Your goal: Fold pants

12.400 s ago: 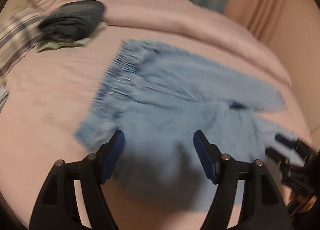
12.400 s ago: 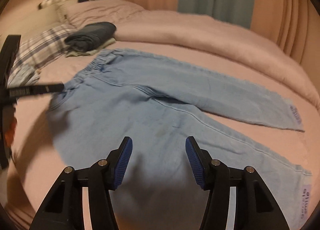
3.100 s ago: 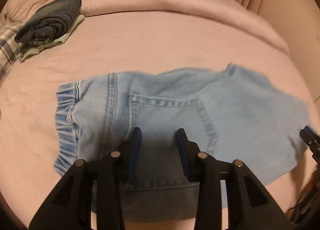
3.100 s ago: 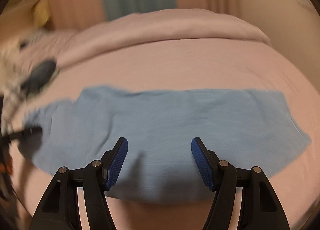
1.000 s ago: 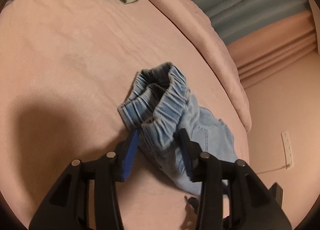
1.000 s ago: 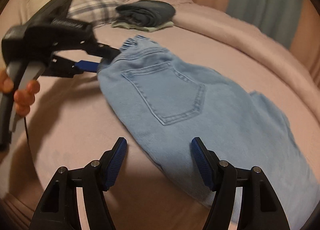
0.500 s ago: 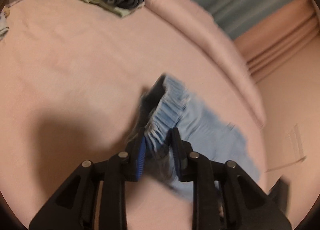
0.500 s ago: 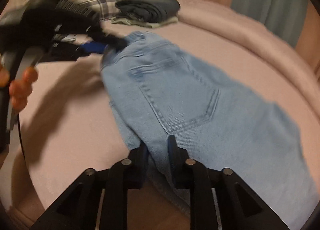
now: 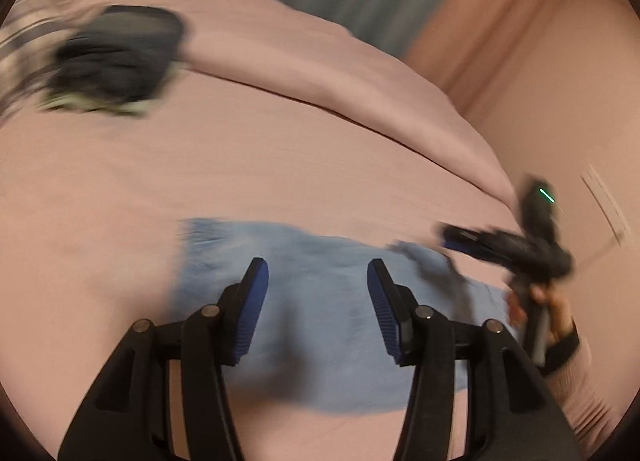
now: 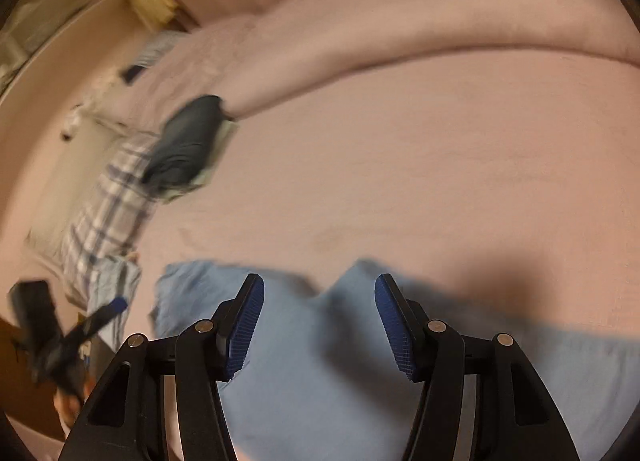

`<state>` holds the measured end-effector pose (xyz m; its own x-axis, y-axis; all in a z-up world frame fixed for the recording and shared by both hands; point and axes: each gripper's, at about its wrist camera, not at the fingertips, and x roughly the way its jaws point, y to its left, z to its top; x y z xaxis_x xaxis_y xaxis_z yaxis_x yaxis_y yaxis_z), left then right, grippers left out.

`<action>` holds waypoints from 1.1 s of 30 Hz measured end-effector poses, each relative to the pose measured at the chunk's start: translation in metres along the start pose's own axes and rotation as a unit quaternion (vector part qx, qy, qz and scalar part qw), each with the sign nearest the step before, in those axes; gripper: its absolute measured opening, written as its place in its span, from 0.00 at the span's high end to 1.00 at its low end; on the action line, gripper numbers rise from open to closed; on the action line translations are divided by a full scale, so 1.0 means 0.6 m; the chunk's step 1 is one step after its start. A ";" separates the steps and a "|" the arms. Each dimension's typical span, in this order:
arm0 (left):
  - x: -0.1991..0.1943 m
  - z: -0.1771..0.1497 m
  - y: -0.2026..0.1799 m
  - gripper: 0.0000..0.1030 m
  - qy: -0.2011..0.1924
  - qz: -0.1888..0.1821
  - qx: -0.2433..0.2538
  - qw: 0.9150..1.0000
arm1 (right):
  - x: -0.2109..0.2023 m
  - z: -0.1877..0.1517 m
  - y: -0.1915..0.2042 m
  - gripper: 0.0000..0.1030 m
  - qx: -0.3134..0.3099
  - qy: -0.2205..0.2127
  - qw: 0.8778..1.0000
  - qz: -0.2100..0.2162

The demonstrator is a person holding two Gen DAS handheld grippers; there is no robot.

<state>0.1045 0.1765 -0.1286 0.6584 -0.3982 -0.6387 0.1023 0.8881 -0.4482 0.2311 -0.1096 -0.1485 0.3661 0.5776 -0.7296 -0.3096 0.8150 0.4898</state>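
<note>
The light blue denim pants [image 9: 320, 313] lie folded in a flat bundle on the pink bed [image 9: 280, 165]; motion blur hides their detail. My left gripper [image 9: 316, 273] hovers over the bundle with its jaws opening, and nothing is pinched between its blue pads. In the right wrist view the pants [image 10: 320, 373] fill the lower part, with a bump of cloth at their far edge. My right gripper [image 10: 319, 289] hangs above them, its jaws opening too, holding nothing. The right gripper [image 9: 456, 239] also shows at the pants' right end, held by a hand [image 9: 556, 309].
A stack of dark folded clothes [image 9: 120, 57] [image 10: 184, 145] sits at the far left of the bed beside a plaid pillow [image 10: 104, 221]. A rolled pink duvet [image 9: 360, 73] runs along the back. A wall and curtains lie beyond. The left gripper [image 10: 108, 311] shows at the lower left.
Half a second ago both grippers were pinched on the pants' edge. Both have let go, spread their jaws and pulled back and up; the pants now lie flat on the bed.
</note>
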 end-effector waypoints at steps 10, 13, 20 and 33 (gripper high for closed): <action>0.134 -0.098 0.012 0.77 0.112 0.041 0.063 0.991 | 0.101 -0.004 -0.017 0.83 0.004 0.175 0.984 0.026; 0.099 -0.117 0.059 0.95 0.098 0.026 0.030 0.994 | 0.091 -0.003 -0.012 0.88 -0.009 0.155 0.987 0.034; 0.087 -0.121 0.075 0.96 0.100 0.027 0.020 0.994 | 0.123 0.041 -0.045 0.91 0.043 0.120 0.992 0.013; 0.102 -0.072 -0.051 0.64 0.101 -0.002 0.095 0.990 | -0.074 0.018 -0.039 0.93 -0.036 0.017 0.999 -0.020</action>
<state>0.1095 0.1152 -0.1808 0.4973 -0.4219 -0.7581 0.2557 0.9063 -0.3366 0.2314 -0.1537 -0.1226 0.3493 0.5418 -0.7645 -0.3586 0.8311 0.4252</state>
